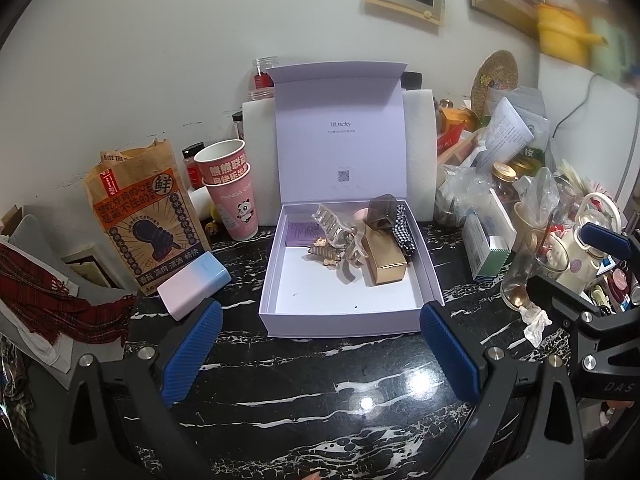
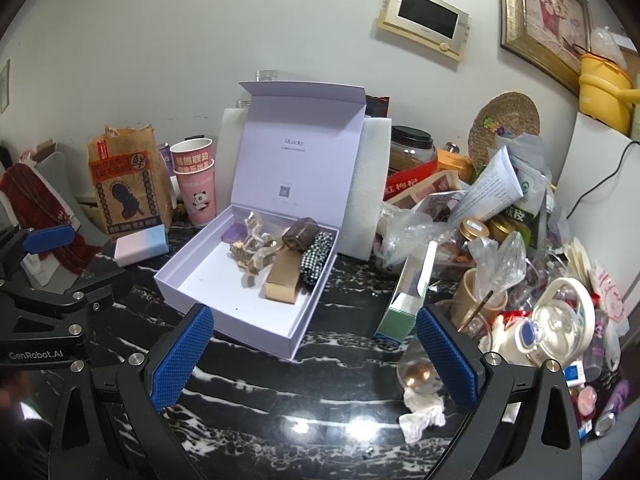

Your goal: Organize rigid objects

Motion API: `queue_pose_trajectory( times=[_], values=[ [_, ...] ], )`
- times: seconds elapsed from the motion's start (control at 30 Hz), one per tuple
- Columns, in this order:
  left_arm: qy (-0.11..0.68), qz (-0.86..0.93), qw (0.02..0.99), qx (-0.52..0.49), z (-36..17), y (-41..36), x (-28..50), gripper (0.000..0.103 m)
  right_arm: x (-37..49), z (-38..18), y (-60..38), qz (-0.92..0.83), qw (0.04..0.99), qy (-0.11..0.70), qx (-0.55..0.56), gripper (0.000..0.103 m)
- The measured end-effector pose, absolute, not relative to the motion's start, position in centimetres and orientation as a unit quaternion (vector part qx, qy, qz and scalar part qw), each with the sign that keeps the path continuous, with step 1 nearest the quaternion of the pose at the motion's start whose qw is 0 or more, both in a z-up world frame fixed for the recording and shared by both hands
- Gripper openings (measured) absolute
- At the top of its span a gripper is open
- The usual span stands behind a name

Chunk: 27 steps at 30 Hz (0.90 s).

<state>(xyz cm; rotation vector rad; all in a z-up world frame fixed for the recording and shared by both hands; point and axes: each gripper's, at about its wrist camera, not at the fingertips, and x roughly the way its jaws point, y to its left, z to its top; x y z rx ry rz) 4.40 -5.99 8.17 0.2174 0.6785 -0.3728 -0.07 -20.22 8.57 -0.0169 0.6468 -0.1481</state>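
On the marble counter, your 2 grippers hover empty.
Left gripper (image 1: 320, 344) and right gripper (image 2: 316, 356) jaws spread apart near the lavender box (image 1: 344, 320).

Left wrist view sits low over the black marble table (image 1: 320, 392), facing the wall head-on, lilac box (image 1: 348, 320) centred and near, between its own blue fingers. Right wrist view sits further right, angled left, so the box (image 2: 256, 332) appears skewed, clutter pile close on its right. Both share box, cups (image 1: 232, 188), paper bag (image 2: 124, 184), wall panel (image 2: 428, 16). Each view catches the other hand-held gripper at its edge.
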Motion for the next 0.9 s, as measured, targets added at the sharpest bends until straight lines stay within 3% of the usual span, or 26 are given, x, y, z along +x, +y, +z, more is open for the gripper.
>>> queue_pose_trajectory(
  times=[0.9],
  values=[
    [0.353, -0.184, 0.911, 0.112, 6.5, -6.7, 5.3, 0.101, 0.7, 7.5, -20.9, -0.084, 0.937, 0.339, -0.001, 0.103]
  ],
)
